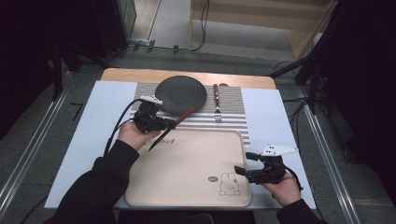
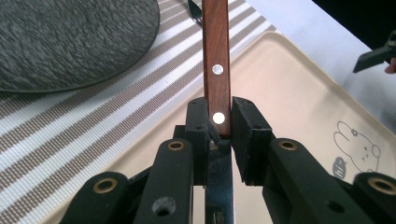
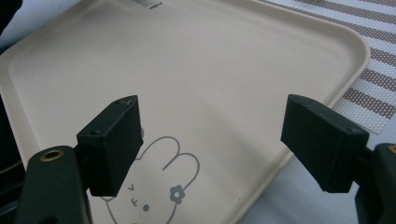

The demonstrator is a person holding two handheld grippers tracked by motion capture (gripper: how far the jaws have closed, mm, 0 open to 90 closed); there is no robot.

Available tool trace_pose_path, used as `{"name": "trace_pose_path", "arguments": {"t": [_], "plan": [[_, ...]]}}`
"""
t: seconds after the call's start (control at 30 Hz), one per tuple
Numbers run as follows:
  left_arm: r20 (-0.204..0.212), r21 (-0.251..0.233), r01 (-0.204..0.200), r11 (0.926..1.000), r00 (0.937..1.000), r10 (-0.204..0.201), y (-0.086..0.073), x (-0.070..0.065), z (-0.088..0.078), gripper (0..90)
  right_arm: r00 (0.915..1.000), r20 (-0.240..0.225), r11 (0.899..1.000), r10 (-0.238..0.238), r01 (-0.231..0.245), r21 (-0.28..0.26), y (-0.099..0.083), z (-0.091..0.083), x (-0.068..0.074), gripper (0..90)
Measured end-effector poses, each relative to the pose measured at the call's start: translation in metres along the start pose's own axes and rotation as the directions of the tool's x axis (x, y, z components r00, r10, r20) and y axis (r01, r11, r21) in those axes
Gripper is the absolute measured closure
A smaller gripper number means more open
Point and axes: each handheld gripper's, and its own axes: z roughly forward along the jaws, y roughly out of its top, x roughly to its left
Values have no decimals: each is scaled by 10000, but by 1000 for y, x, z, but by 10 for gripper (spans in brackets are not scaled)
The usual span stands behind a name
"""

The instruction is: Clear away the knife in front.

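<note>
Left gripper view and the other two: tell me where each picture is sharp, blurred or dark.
Left gripper view: the knife handle and its rivets are sharp between the jaws, the dark round plate is softer. Right gripper view: the jaws are slightly soft, the tray evenly lit, its rabbit print readable. High view: the table is lit, the surroundings fall into near black; the fork is small but distinct.

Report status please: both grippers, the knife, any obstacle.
Left gripper shut on wooden-handled knife, above tray edge. Right gripper open, over tray corner. Fork on striped mat, apart.
</note>
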Motion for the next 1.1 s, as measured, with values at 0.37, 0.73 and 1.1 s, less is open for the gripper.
{"name": "trace_pose_path", "arguments": {"t": [0.37,0.73,1.1], "plan": [[30,222,5,9998,10000,-5,-23,-13,-3,774,9999,-80,10000,-76,76,52,3,3,0,188],[-132,485,279,9984,9995,-273,-47,-19,-7,774,9993,-223,9995,-287,290,140,8,9,0,188],[-428,1216,371,9919,9986,-321,-67,-17,5,773,9987,-329,9991,-379,385,166,12,13,1,188]]}}
